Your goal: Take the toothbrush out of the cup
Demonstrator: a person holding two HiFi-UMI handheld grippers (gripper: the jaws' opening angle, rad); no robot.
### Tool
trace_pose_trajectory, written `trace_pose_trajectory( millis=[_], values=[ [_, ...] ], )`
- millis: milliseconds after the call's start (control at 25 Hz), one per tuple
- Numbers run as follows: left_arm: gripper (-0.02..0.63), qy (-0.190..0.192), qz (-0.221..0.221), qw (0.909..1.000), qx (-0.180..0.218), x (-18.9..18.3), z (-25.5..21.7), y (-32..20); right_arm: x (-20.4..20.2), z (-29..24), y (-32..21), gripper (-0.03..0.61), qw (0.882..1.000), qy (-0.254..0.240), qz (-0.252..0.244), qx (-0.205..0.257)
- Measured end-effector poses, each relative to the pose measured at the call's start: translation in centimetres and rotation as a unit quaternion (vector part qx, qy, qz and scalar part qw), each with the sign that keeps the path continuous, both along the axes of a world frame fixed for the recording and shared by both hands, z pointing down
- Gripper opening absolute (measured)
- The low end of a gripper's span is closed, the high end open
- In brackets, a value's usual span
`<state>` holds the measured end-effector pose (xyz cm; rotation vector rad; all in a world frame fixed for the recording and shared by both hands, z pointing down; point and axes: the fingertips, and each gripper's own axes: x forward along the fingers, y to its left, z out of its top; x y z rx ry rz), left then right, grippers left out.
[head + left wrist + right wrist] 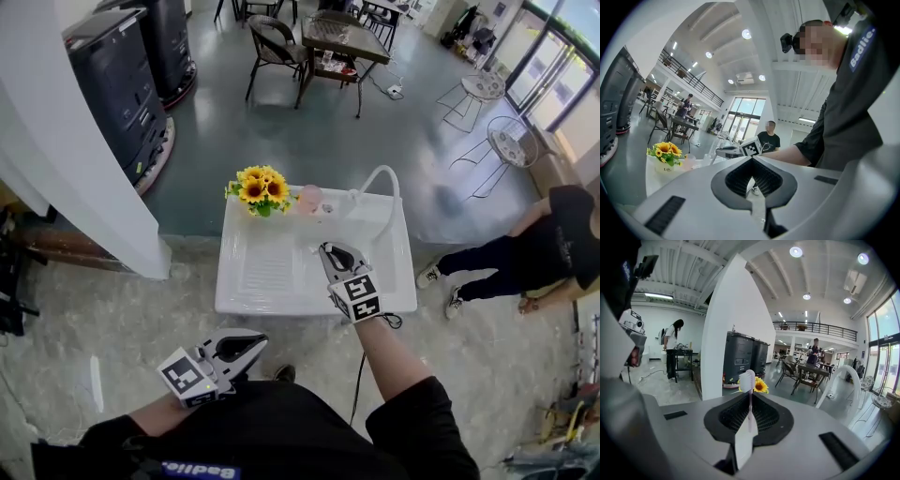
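My right gripper (331, 251) hangs over the white sink unit (281, 302), shut on a pale pink toothbrush (748, 380). The brush stands upright between the jaws, bristle head on top. The pink cup (310, 199) stands on the sink's back ledge, beyond the right gripper and apart from it; the left gripper view also shows the cup (688, 162). My left gripper (253, 341) is low by my body, short of the sink's front edge, shut with nothing in it (752, 187).
A pot of sunflowers (262, 189) stands left of the cup. A white arched faucet (380, 183) rises at the back right. A person (534, 248) stands right of the sink. A white wall corner (84, 169) lies to the left.
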<state>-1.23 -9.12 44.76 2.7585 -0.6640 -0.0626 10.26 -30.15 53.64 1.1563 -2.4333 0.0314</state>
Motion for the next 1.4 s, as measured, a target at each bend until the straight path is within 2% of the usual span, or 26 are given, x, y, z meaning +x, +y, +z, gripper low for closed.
trace_pose_trajectory(
  millis=[520,800,1400],
  values=[
    [0.0,-0.003,0.003,1.0,0.0,0.1,-0.4,0.9,0.2,-2.4,5.5,0.031,0.999,-0.036,-0.003,0.009],
    [0.001,0.007,0.008,0.9999,0.011,0.4,-0.7,1.5,-0.4,-2.4,8.9,0.031,0.998,-0.055,-0.005,0.001],
    [0.0,-0.014,0.018,0.9997,0.013,0.6,-0.2,1.5,-1.8,-1.7,14.3,0.031,0.995,-0.099,0.002,-0.025]
  ],
)
